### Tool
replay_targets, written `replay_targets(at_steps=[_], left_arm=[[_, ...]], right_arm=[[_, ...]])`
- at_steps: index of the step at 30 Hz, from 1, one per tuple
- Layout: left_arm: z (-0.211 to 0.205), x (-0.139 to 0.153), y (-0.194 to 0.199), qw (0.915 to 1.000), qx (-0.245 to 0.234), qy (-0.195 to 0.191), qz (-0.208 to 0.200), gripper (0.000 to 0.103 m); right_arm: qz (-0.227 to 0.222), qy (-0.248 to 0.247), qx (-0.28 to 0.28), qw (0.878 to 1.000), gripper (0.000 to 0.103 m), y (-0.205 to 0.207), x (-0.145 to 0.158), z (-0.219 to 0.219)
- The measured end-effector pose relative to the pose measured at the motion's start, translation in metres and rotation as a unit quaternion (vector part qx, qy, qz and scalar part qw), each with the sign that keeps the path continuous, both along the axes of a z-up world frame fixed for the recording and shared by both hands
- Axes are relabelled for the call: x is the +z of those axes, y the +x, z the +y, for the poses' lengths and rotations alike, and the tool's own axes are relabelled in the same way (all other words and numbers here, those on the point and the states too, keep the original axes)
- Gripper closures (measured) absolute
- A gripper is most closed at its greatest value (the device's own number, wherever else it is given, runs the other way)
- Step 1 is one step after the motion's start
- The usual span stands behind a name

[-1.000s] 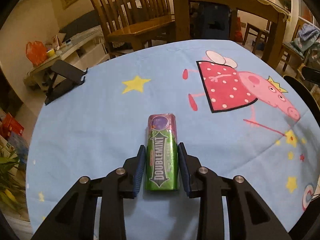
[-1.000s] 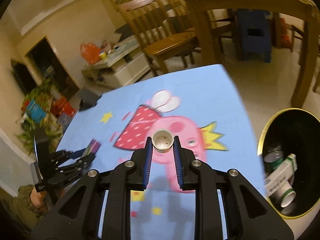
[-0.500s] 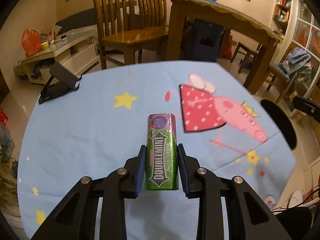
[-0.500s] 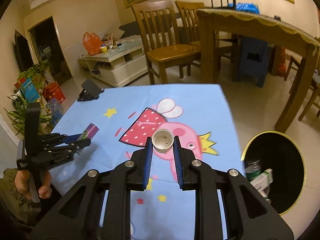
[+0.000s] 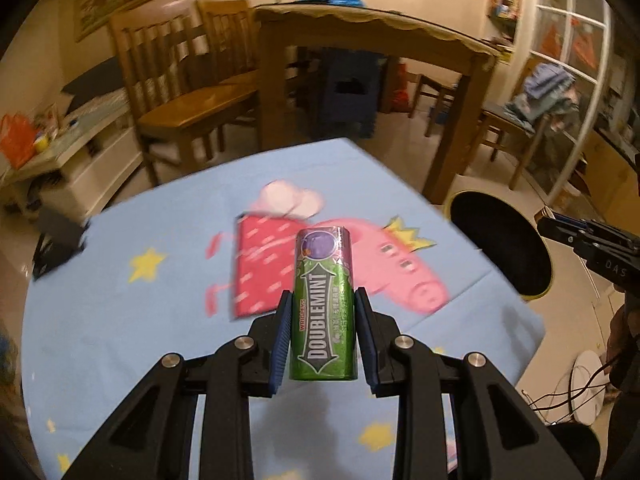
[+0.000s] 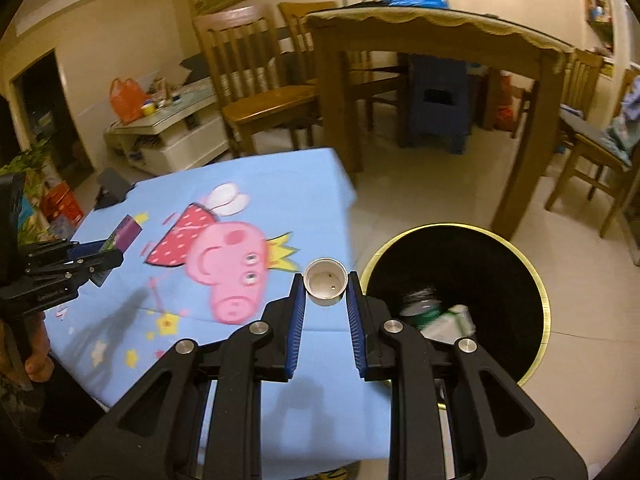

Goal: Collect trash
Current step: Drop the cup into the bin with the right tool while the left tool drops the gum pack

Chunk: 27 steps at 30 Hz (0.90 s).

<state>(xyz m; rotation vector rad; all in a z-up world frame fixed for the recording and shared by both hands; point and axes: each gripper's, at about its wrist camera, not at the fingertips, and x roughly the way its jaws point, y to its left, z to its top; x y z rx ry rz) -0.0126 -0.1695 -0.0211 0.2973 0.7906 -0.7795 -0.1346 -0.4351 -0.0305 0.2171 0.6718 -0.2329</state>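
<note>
My left gripper (image 5: 322,304) is shut on a green Doublemint gum pack (image 5: 323,304) with a purple end, held lifted above the blue cartoon tablecloth (image 5: 120,300). My right gripper (image 6: 325,285) is shut on a small white cap (image 6: 325,287), its hollow side facing the camera, over the table's right edge. Just to the right stands a black trash bin (image 6: 460,264) with a gold rim; a green can and a white box lie inside. The bin (image 5: 500,240) also shows right of the table in the left wrist view. The left gripper (image 6: 100,258) with the pack appears at far left in the right wrist view.
A black phone stand (image 5: 56,242) sits at the table's far left corner. Beyond the table are wooden chairs (image 6: 256,80), a large wooden dining table (image 6: 420,40) and a low white cabinet (image 6: 168,136). Tiled floor (image 6: 420,184) surrounds the bin.
Both grippers have swung to the right toward the bin, each keeping its item. The left one has also risen above the cloth. The bin now lies close beside the right gripper.
</note>
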Motion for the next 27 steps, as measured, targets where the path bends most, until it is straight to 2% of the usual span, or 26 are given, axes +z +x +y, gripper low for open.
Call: replay_targets(at_steps=[5, 10, 17, 21, 22, 23, 24, 25, 27], left_arm=[[-0.056, 0.007, -0.018, 0.9991, -0.041, -0.004, -0.009, 0.074], [-0.105, 0.003, -0.036, 0.997, -0.077, 0.0, -0.009, 0.074], [-0.148, -0.011, -0.053, 0.994, -0.108, 0.017, -0.008, 0.074], [-0.165, -0.017, -0.058, 0.9928, -0.118, 0.023, -0.007, 0.074], [-0.169, -0.019, -0.06, 0.9924, -0.12, 0.024, -0.006, 0.074], [-0.173, -0.021, -0.061, 0.9921, -0.123, 0.026, -0.005, 0.074], [-0.176, -0.022, -0.062, 0.9918, -0.125, 0.027, -0.005, 0.074], [-0.181, -0.024, -0.063, 0.9912, -0.128, 0.031, -0.005, 0.074], [-0.187, -0.027, -0.066, 0.9905, -0.133, 0.036, -0.007, 0.074]], right_arm=[[-0.012, -0.015, -0.035, 0.999, 0.082, -0.026, 0.01, -0.036], [-0.01, -0.012, -0.062, 0.998, 0.082, -0.041, 0.003, -0.069], [-0.006, -0.013, -0.084, 0.996, 0.082, -0.054, -0.012, -0.104], [0.008, -0.01, -0.088, 0.996, 0.081, -0.046, -0.023, -0.118], [0.015, -0.011, -0.091, 0.996, 0.075, -0.042, -0.028, -0.123], [0.02, -0.012, -0.095, 0.995, 0.062, -0.04, -0.032, -0.125], [0.022, -0.013, -0.098, 0.995, 0.056, -0.038, -0.034, -0.124], [0.025, -0.016, -0.104, 0.994, 0.051, -0.037, -0.037, -0.127], [0.023, -0.01, -0.106, 0.994, 0.05, -0.037, -0.04, -0.133]])
